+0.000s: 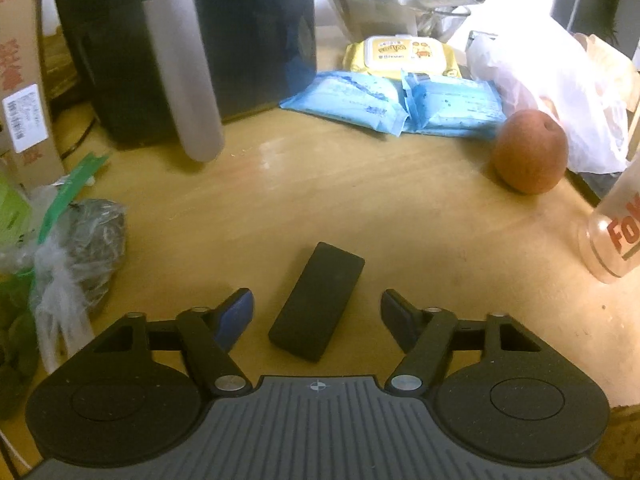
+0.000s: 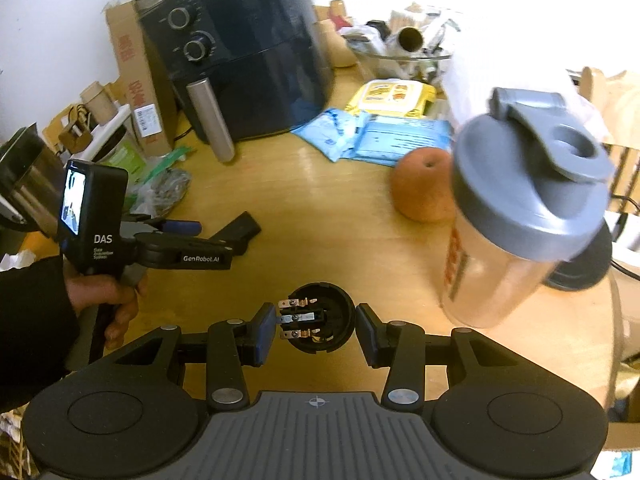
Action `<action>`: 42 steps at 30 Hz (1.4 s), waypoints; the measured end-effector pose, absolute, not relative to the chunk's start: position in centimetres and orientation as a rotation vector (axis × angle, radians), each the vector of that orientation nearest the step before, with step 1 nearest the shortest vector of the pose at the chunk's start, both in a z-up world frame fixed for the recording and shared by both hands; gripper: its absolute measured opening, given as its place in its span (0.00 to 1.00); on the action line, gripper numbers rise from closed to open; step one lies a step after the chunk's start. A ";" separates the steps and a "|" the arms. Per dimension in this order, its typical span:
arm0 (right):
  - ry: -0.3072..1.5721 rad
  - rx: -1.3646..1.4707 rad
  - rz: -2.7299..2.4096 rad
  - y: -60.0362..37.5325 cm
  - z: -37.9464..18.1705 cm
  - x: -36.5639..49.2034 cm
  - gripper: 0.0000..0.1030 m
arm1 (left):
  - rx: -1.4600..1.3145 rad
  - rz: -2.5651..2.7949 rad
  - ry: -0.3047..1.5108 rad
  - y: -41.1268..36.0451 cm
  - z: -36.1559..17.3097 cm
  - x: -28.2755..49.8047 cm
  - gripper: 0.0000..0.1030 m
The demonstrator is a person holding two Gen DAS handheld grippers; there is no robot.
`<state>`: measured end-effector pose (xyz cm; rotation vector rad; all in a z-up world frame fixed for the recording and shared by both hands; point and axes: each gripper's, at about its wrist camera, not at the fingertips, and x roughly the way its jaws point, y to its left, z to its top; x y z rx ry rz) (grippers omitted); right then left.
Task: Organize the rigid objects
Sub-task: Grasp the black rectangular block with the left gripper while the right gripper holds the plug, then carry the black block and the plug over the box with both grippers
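A flat black rectangular case [image 1: 317,302] lies on the wooden table [image 1: 360,208], between and just ahead of my open left gripper [image 1: 316,312]; the fingers do not touch it. It also shows in the right wrist view [image 2: 239,232], partly hidden behind the left gripper [image 2: 188,236]. A round black part with metal contacts [image 2: 320,317] sits between the fingers of my right gripper [image 2: 316,330], which is open around it. A clear shaker bottle with a grey lid [image 2: 520,216] stands at the right; its base shows in the left wrist view [image 1: 614,236].
A black air fryer [image 2: 240,52] stands at the back. Blue wipe packs [image 1: 396,104], a yellow wipe pack [image 1: 400,54] and an orange-brown fruit [image 1: 530,152] lie behind. Plastic bags [image 1: 76,248] and a cardboard box [image 1: 24,80] are at the left.
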<state>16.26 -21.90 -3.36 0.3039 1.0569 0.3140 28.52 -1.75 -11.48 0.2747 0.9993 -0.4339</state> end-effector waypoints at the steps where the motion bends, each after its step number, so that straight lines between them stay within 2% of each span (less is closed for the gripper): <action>1: 1.058 0.307 0.308 -22.2 -3.4 16.2 0.45 | 0.277 -0.442 1.023 -1.9 -11.7 28.8 0.33; 2: 1.058 0.309 0.303 -22.4 -3.4 16.1 0.45 | 0.281 -0.441 1.036 -1.9 -11.8 28.9 0.31; 11: 1.068 0.316 0.291 -23.3 -3.5 15.5 0.45 | 0.256 -0.438 1.081 -1.2 -10.6 27.5 0.30; 27: 1.080 0.287 0.365 -22.6 -4.0 15.3 0.45 | 0.213 -0.410 1.020 -0.6 -6.2 23.4 0.30; 42: 1.137 0.253 0.372 -22.9 -6.9 14.1 0.45 | 0.131 -0.371 0.965 1.6 -2.3 16.9 0.30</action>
